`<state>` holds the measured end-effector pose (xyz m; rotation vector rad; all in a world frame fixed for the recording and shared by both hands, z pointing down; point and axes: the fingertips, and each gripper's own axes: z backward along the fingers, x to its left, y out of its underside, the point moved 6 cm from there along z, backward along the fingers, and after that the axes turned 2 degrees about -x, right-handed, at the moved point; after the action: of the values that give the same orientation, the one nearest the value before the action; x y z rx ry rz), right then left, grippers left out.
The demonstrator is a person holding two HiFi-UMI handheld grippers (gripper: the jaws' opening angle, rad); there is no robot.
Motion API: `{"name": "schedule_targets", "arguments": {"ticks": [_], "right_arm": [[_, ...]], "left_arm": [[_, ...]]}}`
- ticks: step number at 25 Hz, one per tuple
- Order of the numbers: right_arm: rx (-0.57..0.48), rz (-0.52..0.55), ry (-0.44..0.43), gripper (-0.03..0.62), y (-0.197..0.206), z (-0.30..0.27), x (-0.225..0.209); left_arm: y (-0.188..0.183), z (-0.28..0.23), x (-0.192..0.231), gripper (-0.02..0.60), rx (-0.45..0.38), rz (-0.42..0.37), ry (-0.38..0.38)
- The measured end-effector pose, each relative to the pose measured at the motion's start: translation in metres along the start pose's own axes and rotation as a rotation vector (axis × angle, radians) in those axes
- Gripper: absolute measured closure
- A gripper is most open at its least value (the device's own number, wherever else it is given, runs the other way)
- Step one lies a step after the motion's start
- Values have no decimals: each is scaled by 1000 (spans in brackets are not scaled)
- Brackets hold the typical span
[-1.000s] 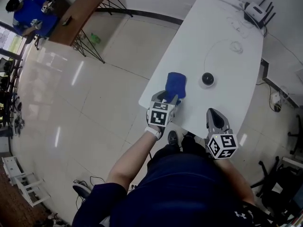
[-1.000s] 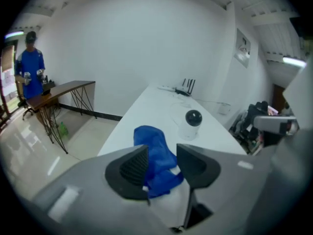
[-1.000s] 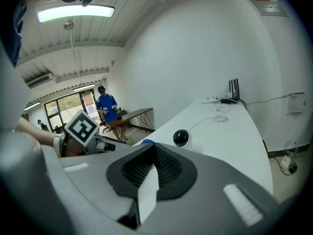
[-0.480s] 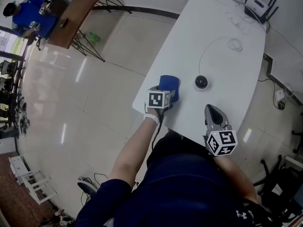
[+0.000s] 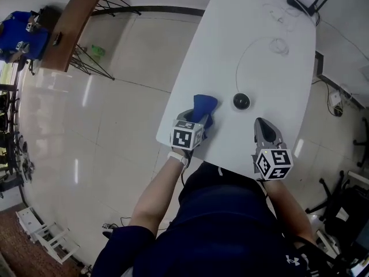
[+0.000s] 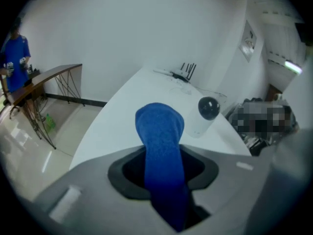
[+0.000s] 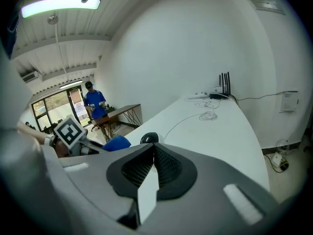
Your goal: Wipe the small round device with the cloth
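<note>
- We grip the blue cloth (image 6: 160,131) in the left gripper (image 6: 164,170), whose jaws have just been closing on it.
- The cloth's far end seems to rest on the white table (image 5: 230,51).
- The small round device (image 5: 241,101) sits just right of the cloth, not touching it.
- The right gripper (image 7: 152,153) has its 2 jaws clenched on nothing, near the device.

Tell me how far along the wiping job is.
Done: the cloth is picked up. The left gripper has just been closing its jaws, and the cloth is clamped between them. In hand: the cloth is held beside the small round device on the table, with a gap between them. Left: the whole wipe, since there is no contact yet. The right gripper is shut and empty.
</note>
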<state>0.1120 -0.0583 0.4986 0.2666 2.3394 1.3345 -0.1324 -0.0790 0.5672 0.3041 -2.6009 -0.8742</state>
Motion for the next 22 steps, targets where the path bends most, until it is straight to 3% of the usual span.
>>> {"name": "schedule_targets", "arguments": {"ticks": [4,7,9,12,14,16,22], "right_arm": [[19,33,28,582,-3,-18,-10],[70,62,25,582,2,-35,-14],[109,91,-42,580,7,-47,-11],[111,221,-177,370,9,-58,3],[80,315,-197,334,4,-59,7],[48,367,-200,335,-1,-59,9],[74,455,-216,398,-6,-67,18]], "left_arm": [[-34,14,-27,434,-81,-119,100],[-67,19,-56,434,-146,-325,127],[-84,21,-83,434,-170,-497,149],[-96,22,-123,433,-168,-815,163],[-94,17,-139,433,-146,-980,179],[-91,8,-142,433,-114,-1021,208],[-95,-13,-117,433,-39,-825,291]]}}
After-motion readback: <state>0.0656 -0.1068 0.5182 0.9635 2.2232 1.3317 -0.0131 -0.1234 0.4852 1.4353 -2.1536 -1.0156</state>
